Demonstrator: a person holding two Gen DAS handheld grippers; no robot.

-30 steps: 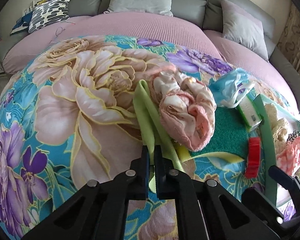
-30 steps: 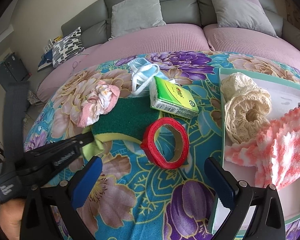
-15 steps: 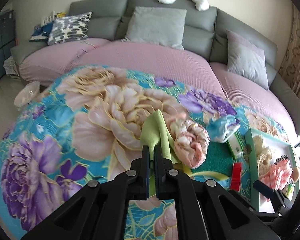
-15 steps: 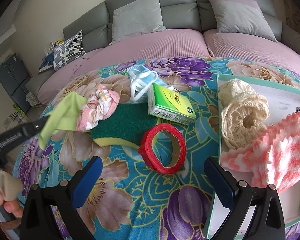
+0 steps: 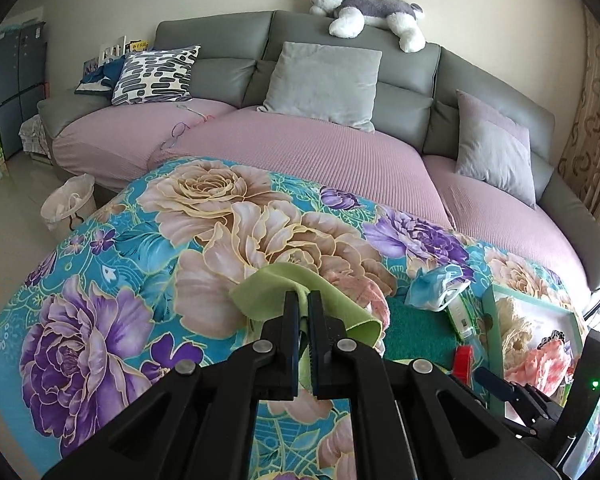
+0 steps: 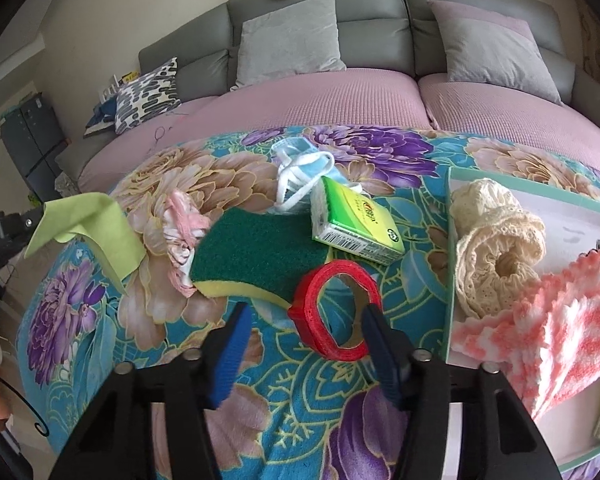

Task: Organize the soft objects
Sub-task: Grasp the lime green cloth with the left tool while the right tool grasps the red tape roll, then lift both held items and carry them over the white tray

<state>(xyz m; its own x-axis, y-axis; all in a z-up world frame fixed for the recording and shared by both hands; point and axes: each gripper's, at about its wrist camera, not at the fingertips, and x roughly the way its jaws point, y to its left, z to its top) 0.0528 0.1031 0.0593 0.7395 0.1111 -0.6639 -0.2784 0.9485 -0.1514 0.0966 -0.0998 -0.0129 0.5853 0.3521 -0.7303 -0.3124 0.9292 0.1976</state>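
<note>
Two hand-held grippers work: the left hand-held gripper (image 5: 303, 300) pinches a green cloth (image 5: 268, 288) aloft for sorting; the right hand-held gripper (image 6: 306, 322) closes around red tape (image 6: 334, 310) at 12 o'clock.

The floral cloth (image 6: 148, 312) bears a sponge (image 6: 256, 256), red tape roll (image 6: 332, 312), tissue pack (image 6: 356, 220), face mask (image 6: 300, 168) — and a tray (image 6: 450, 264).

1. We find the left gripper (image 5: 303, 300) clamped on a green cloth (image 5: 268, 288), lifted off the floral blanket (image 5: 100, 280).
2. We note a green sponge (image 5: 416, 320) near the blanket's right edge.
3. A tray (image 5: 488, 304) at that edge holds cream lace (image 5: 512, 320).
4. A red tape roll (image 5: 462, 362) sits just beside the tray.
</note>
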